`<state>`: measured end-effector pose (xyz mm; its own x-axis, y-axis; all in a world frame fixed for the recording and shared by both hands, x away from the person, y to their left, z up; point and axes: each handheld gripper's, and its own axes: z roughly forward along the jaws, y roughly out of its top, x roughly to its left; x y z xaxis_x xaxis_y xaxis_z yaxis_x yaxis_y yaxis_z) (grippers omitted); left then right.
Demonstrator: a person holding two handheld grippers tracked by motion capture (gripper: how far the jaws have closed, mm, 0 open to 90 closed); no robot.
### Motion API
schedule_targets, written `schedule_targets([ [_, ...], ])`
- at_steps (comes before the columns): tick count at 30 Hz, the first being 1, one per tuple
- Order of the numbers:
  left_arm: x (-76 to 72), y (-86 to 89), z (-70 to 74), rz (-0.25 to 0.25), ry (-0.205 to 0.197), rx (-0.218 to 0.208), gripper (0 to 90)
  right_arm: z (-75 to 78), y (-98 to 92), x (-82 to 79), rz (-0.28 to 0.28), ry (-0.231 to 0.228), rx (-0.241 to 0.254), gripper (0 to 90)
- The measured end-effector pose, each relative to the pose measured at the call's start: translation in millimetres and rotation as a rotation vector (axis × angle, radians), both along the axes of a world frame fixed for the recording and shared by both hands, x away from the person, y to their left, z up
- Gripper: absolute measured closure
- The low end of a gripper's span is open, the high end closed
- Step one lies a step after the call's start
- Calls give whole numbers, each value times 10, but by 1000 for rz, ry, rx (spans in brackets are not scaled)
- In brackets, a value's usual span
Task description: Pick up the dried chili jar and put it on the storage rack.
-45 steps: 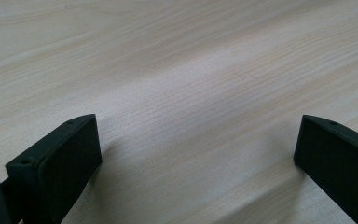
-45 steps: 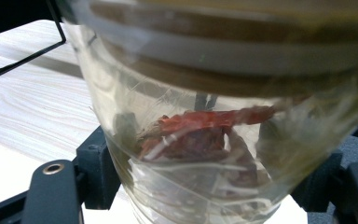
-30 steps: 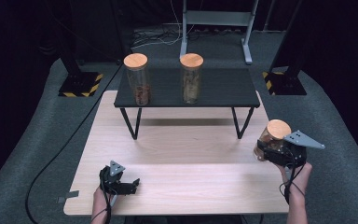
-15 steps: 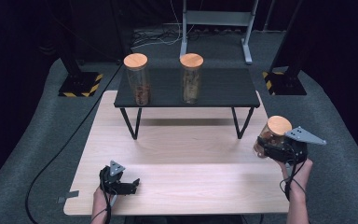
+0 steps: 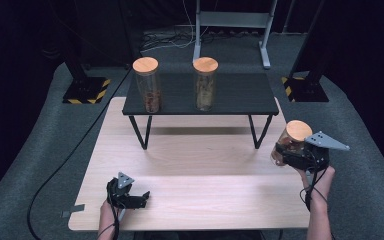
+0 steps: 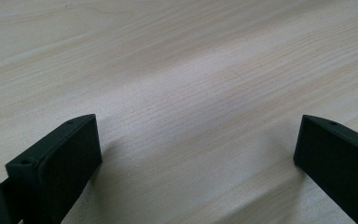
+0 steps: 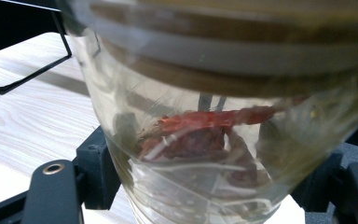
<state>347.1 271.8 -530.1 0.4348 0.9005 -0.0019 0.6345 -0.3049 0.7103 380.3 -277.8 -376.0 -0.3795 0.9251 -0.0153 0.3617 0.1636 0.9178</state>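
Observation:
A glass jar with a round wooden lid is held at the table's right edge, with my right gripper shut on its body. In the right gripper view the jar sits very close between the black jaws, with red and dark dried pieces inside. Two more lidded jars stand upright on the low black stand. My left gripper rests near the front left of the wooden table. It stands open over bare wood, seen between its fingertips.
The black stand has thin wire legs on the table's far half. Dark bases with yellow-black tape and a metal frame stand on the grey floor behind. A cable runs along the floor at left.
The jar in my right gripper has shifted only slightly. The left gripper has stayed in place.

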Motion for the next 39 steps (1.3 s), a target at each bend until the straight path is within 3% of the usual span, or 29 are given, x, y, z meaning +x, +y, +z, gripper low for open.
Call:
schedule_targets([
  [39, 0, -1, 0, 1, 0, -1, 0, 394, 156, 183, 47, -43, -14, 246],
])
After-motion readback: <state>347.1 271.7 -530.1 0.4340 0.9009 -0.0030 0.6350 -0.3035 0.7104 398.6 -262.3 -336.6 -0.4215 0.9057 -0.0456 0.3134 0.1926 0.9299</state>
